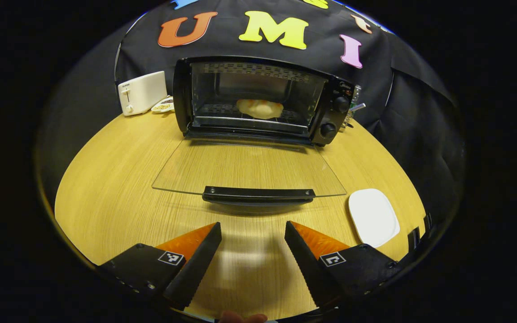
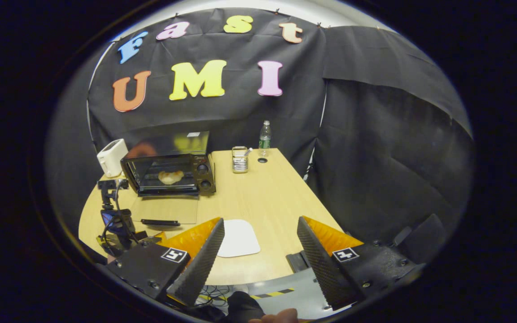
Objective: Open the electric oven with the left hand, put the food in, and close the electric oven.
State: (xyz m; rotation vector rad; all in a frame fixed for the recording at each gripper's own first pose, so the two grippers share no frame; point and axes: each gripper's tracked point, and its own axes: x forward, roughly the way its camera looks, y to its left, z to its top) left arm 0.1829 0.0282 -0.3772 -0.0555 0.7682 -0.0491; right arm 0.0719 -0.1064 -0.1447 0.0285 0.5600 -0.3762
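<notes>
In the left gripper view I see the electric oven (image 1: 258, 101) at upper centre of the frame, standing on the wooden table (image 1: 115, 188). Its glass door (image 1: 249, 168) lies folded flat, with the door handle (image 1: 258, 194) at centre frame. The food (image 1: 260, 108) rests on the rack inside the cavity. The left gripper (image 1: 253, 233) sits at the bottom of the frame, fingers spread and holding nothing, just short of the handle. A white plate (image 1: 373, 216) lies at lower right, bare. A white toaster (image 1: 142, 93) stands at upper left.

In the right gripper view, the right gripper (image 2: 260, 229) is spread, holding nothing, near the table edge.
</notes>
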